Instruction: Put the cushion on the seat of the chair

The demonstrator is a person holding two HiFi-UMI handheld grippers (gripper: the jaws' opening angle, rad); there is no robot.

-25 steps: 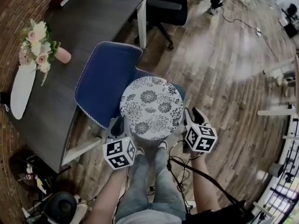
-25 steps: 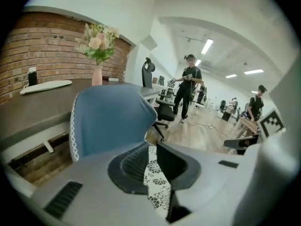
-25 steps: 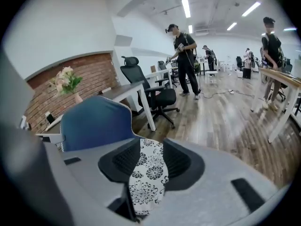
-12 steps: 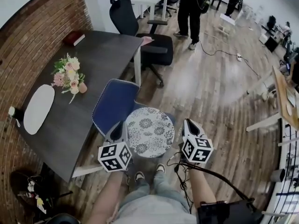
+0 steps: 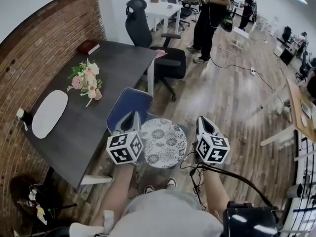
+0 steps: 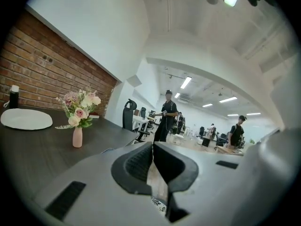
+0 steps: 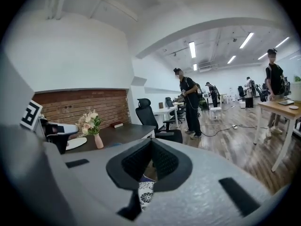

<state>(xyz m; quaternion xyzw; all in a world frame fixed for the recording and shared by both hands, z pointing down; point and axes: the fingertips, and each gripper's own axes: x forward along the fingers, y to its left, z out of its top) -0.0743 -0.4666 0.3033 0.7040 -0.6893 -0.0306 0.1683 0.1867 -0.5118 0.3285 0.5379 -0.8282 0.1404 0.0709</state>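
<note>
— Where is the cushion (image 5: 163, 143)?
— I see it flat on the chair (image 5: 126, 105) seat, beside the counter (image 5: 118, 78).
— And the jaws?
— The left hand-held gripper (image 6: 153, 147) has just been closing; its jaws meet, with nothing between them. The right hand-held gripper (image 7: 151, 145) reads the same to me. Each hangs at one side of the cushion, clear of it.
</note>
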